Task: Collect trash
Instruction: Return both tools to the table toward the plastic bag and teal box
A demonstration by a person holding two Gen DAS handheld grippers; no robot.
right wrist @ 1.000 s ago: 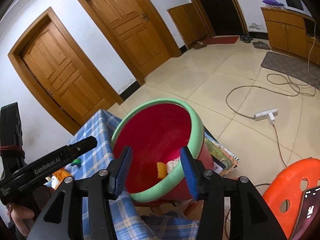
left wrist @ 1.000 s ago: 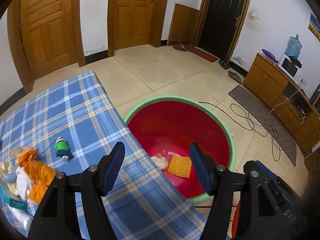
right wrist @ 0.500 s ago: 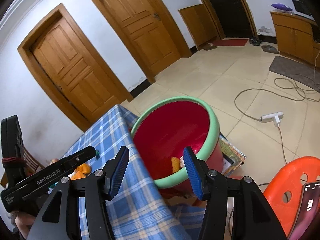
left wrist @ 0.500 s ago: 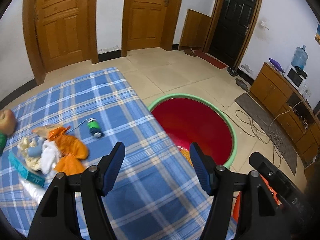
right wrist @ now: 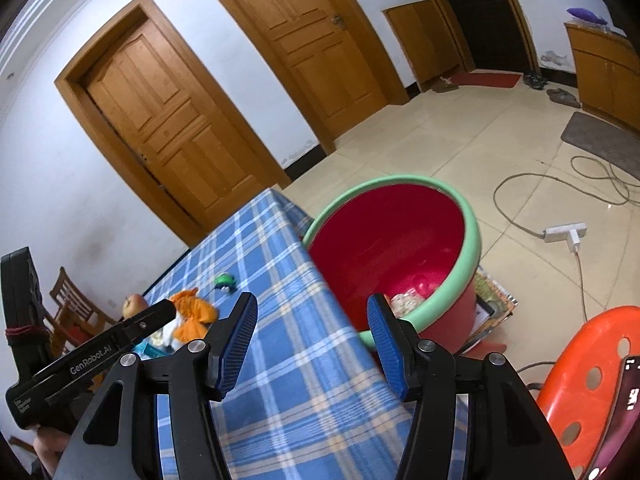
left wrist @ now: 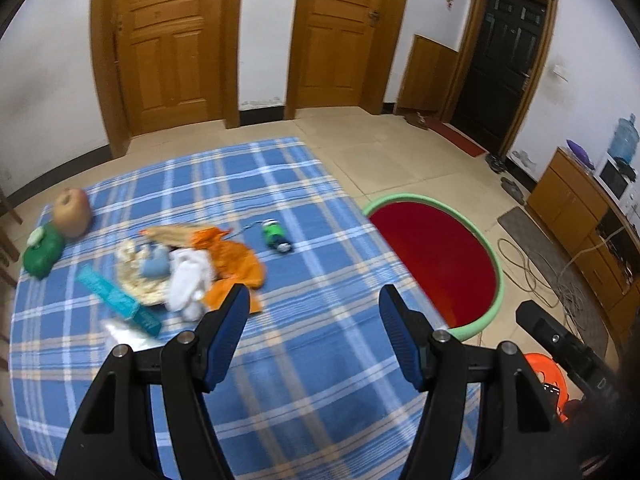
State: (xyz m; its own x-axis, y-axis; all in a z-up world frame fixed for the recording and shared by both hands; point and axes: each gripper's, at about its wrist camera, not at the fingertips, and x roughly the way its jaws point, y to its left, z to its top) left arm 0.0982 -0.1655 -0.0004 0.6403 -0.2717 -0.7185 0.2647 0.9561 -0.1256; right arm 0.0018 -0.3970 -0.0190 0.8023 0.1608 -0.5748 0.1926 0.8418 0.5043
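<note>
A red tub with a green rim [left wrist: 478,240] stands on the floor beside the blue plaid table [left wrist: 304,360]; it also shows in the right wrist view [right wrist: 468,248], with scraps at its bottom [right wrist: 406,300]. On the table lies a trash pile: orange wrapper [left wrist: 236,260], white tissue [left wrist: 188,280], teal box [left wrist: 116,296], and a small green bottle [left wrist: 276,236]. My left gripper [left wrist: 314,304] is open and empty above the table, right of the pile. My right gripper [right wrist: 312,312] is open and empty over the table edge near the tub.
An apple [left wrist: 72,212] and a green lidded object [left wrist: 42,252] sit at the table's far left. An orange stool [right wrist: 584,364] stands at the right. Cables and a power strip [right wrist: 564,234] lie on the tiled floor. A wooden chair [right wrist: 70,296] stands behind the table.
Both grippers swung left, away from the tub and over the table. The trash pile has come nearer to the left gripper. Both stay open and empty.
</note>
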